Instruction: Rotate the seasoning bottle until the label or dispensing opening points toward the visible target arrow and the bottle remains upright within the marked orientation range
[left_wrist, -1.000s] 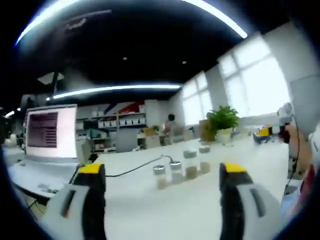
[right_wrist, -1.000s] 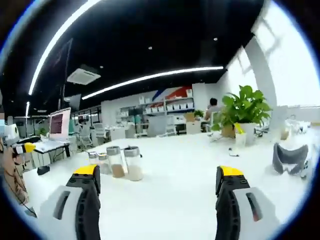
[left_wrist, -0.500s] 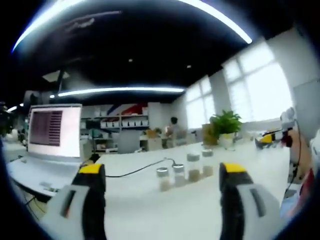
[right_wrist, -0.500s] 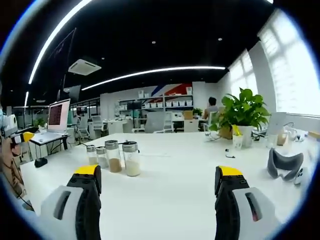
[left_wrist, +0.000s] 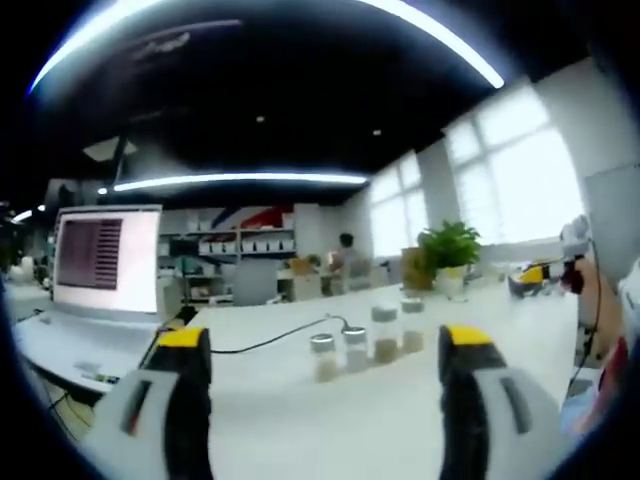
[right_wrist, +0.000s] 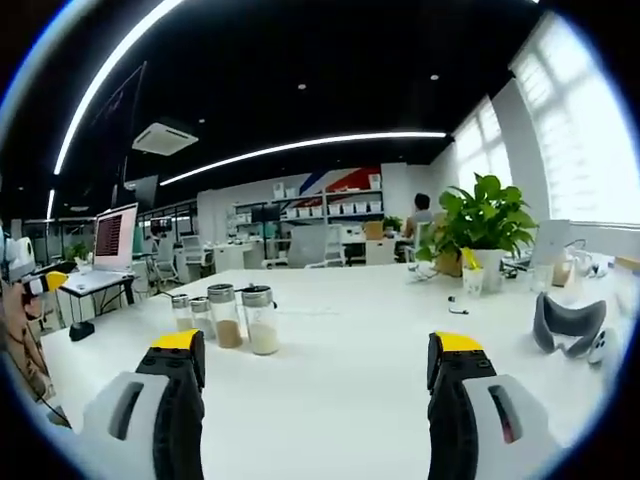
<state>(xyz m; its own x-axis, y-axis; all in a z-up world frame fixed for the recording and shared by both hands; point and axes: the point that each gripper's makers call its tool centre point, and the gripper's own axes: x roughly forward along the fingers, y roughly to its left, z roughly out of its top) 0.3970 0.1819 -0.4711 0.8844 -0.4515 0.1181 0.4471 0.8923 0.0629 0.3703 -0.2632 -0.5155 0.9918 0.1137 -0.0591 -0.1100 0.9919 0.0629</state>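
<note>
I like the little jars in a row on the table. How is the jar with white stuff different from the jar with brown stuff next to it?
In the right gripper view, the white-filled jar stands at the end of the row; the brown-filled jar has jars on both sides. The white-filled jar looks a bit bigger, perhaps only because it is nearer the camera. Both are clear, upright, have grey lids and are only partly full.

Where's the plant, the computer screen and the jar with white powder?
plant (right_wrist: 487, 215), right gripper view, on its green leaves
computer screen (left_wrist: 107, 259), left gripper view, middle of the lit screen
jar with white powder (right_wrist: 261, 320), right gripper view, on its glass side
</note>
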